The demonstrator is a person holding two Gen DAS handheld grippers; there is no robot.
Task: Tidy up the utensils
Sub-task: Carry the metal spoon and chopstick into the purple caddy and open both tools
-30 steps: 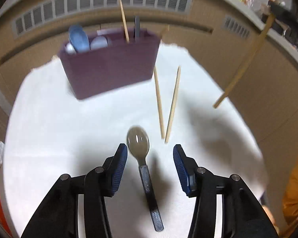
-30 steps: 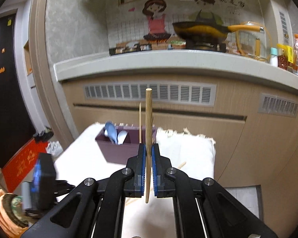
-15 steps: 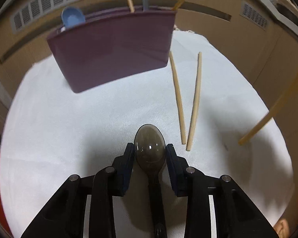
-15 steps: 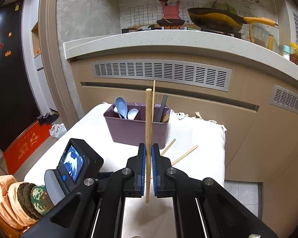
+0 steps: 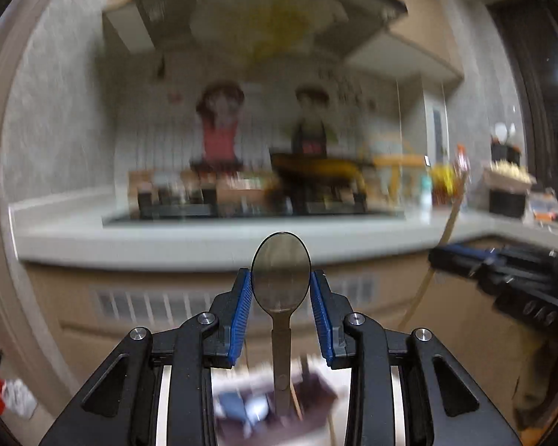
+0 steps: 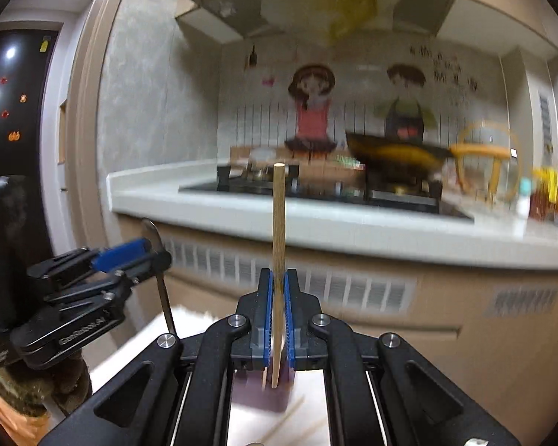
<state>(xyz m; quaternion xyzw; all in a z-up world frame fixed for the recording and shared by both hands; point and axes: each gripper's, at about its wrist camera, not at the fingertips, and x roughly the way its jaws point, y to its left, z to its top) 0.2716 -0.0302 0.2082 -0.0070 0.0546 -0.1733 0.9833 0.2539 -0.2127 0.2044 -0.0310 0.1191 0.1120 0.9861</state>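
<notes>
The spoon (image 5: 281, 282) is held upright between the blue pads of the left tongs (image 5: 281, 293), its bowl above the pads and its handle hanging below. The jaws have just been closing and now press on the bowl's edges. Only the right wrist view shows these tongs (image 6: 130, 256) from the side, with the handle pointing down. The chopstick (image 6: 278, 256) is clamped upright in the narrow right tongs (image 6: 278, 308). The purple holder (image 5: 279, 409) is seen blurred below both, on the white surface (image 6: 137, 349).
</notes>
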